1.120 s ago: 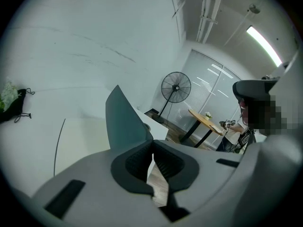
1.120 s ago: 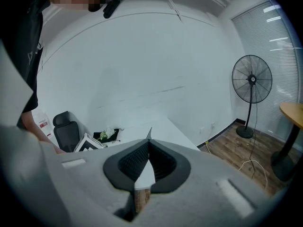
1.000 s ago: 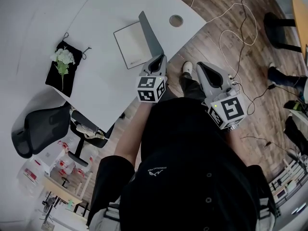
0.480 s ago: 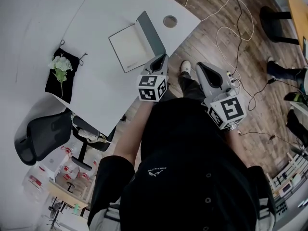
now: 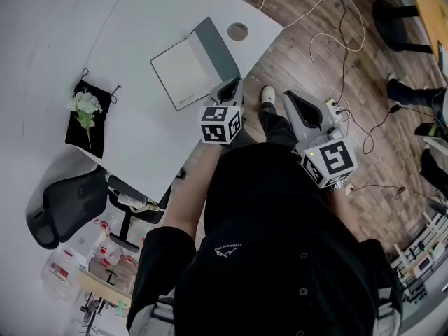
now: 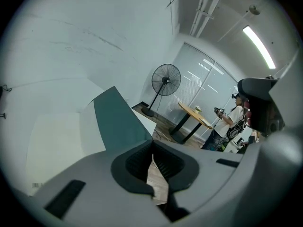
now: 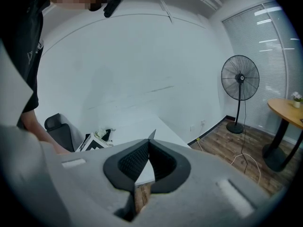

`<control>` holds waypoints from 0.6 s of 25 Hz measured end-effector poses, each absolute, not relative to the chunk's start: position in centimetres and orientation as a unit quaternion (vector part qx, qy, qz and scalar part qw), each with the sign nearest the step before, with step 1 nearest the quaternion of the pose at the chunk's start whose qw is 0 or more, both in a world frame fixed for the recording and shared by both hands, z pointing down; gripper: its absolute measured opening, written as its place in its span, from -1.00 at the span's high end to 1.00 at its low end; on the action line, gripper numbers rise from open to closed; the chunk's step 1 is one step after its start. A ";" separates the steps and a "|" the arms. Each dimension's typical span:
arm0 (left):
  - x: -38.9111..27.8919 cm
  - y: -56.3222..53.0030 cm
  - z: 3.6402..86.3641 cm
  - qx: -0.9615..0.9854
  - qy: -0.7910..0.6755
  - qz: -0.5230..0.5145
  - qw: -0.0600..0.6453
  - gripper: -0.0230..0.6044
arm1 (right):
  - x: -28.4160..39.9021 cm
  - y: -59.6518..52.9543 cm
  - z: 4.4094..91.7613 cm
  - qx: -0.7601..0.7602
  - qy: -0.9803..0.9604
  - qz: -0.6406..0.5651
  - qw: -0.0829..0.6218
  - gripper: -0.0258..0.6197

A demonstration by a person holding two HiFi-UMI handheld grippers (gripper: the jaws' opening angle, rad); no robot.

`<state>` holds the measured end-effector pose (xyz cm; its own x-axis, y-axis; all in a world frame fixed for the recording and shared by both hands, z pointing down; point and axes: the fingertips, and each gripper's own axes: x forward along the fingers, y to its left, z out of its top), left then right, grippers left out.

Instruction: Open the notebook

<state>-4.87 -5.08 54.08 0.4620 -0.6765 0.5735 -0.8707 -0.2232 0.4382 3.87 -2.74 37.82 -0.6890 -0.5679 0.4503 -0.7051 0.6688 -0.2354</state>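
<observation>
The notebook [image 5: 180,72] lies open on the white table [image 5: 140,138], white page up. Its grey-green cover [image 5: 217,47] leans back toward the table's near edge. My left gripper [image 5: 229,86] hovers at that edge just below the cover's corner, shut with nothing between its pads. In the left gripper view the cover [image 6: 116,119] rises ahead and left of the closed left gripper [image 6: 152,155], beside the pale page [image 6: 52,145]. My right gripper [image 5: 290,98] hangs over the wooden floor, off the table, also shut and empty. In the right gripper view the right gripper [image 7: 147,148] points at the table's corner [image 7: 147,171].
A black pouch with white flowers [image 5: 87,110] lies on the table's left part. A round cable hole [image 5: 238,31] sits past the notebook. An office chair [image 5: 66,205] stands by the table's left side. Cables [image 5: 336,40] trail on the floor; a fan [image 6: 165,82] and a person [image 6: 227,122] stand beyond.
The notebook's cover has swung further back and shows a wider face. My left gripper has shifted a little along the table edge. The right gripper has stayed put.
</observation>
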 end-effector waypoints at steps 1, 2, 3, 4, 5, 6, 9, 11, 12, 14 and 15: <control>-4.7 -5.2 54.3 0.771 -0.500 0.135 0.370 0.89 | 4.1 -2.8 37.9 0.356 -0.896 0.201 0.173 0.90; -4.5 -5.3 54.5 0.772 -0.498 0.138 0.370 0.89 | 4.3 -2.9 38.0 0.358 -0.895 0.202 0.173 0.90; -4.4 -5.4 54.7 0.772 -0.496 0.141 0.371 0.89 | 4.5 -3.0 38.1 0.360 -0.894 0.203 0.173 0.90; -4.2 -5.5 54.8 0.772 -0.495 0.144 0.371 0.89 | 4.7 -3.0 38.1 0.362 -0.893 0.204 0.174 0.90; -4.0 -5.7 55.0 0.772 -0.494 0.147 0.372 0.89 | 4.9 -3.1 38.2 0.363 -0.892 0.205 0.174 0.90; -3.9 -5.8 55.2 0.772 -0.493 0.149 0.372 0.89 | 5.1 -3.1 38.2 0.366 -0.891 0.206 0.174 0.90; -3.5 -6.0 55.8 0.769 -0.492 0.154 0.377 0.89 | 5.9 -3.4 38.5 0.373 -0.887 0.211 0.174 0.90; -3.3 -6.2 56.2 0.768 -0.491 0.157 0.380 0.89 | 6.5 -3.6 38.6 0.379 -0.884 0.213 0.173 0.91; -3.2 -6.2 56.4 0.767 -0.490 0.158 0.382 0.89 | 6.8 -3.7 38.6 0.382 -0.882 0.214 0.173 0.90; -2.9 -6.4 56.8 0.766 -0.488 0.163 0.385 0.89 | 7.3 -3.9 38.8 0.386 -0.880 0.216 0.173 0.90; -2.8 -6.5 57.0 0.766 -0.486 0.166 0.386 0.89 | 7.6 -4.0 38.9 0.388 -0.879 0.217 0.173 0.90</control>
<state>-2.80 -6.48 56.95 0.4724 -0.6163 0.6301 -0.8730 -0.2288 0.4307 7.57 -4.05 38.88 -0.6391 -0.6067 0.4727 -0.7571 0.6045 -0.2477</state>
